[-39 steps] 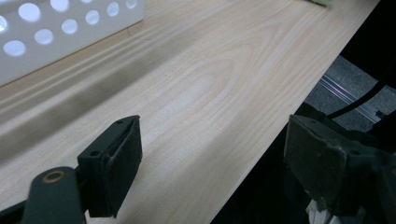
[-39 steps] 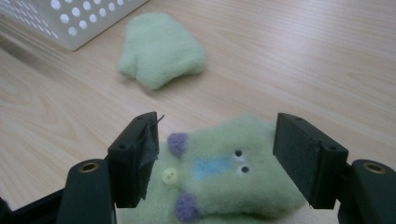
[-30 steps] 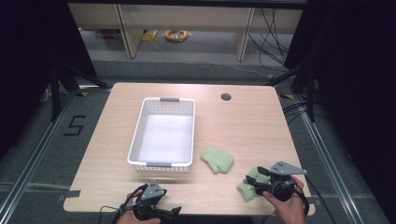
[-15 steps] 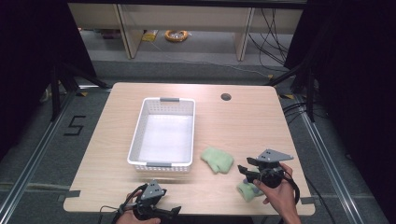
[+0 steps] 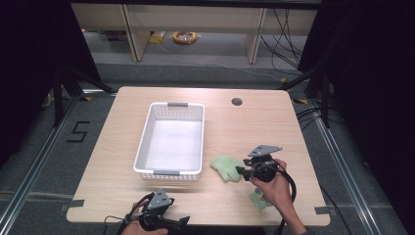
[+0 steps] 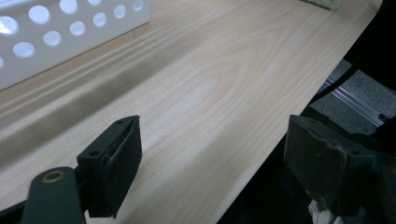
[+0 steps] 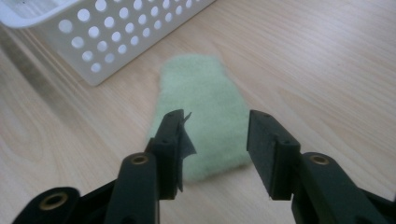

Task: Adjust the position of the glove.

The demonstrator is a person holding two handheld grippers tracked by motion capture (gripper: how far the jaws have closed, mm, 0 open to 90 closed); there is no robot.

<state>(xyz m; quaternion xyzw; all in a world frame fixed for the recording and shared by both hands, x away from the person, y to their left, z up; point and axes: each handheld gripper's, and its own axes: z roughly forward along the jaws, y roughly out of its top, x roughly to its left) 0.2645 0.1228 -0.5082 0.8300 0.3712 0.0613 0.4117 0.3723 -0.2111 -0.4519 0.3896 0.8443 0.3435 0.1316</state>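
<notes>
A pale green fuzzy cloth (image 5: pixel 226 168) lies flat on the wooden table, right of the white basket (image 5: pixel 169 173). My right gripper (image 5: pixel 239 171) hovers at its right edge, pointing left. In the right gripper view the cloth (image 7: pixel 201 98) lies just beyond and below the gripper (image 7: pixel 215 140). Its jaws have just been closing but stand apart, with no pad pressing on the cloth. A second green cloth (image 5: pixel 259 200) lies near the front edge, partly hidden under the right hand. My left gripper (image 5: pixel 178 223) rests at the front edge, and in its own view it (image 6: pixel 210 158) stands wide open over bare wood.
The perforated basket (image 7: pixel 93 37) is empty, its near wall close to both grippers (image 6: pixel 46 42). A dark round hole (image 5: pixel 237 102) sits in the far right of the tabletop. Bare wood lies to the right of and behind the cloths. Shelving and cables stand beyond the table.
My right gripper has moved left and away from the front edge, from the near green cloth to the one beside the basket, and its jaws have narrowed. The left gripper has stayed put.
</notes>
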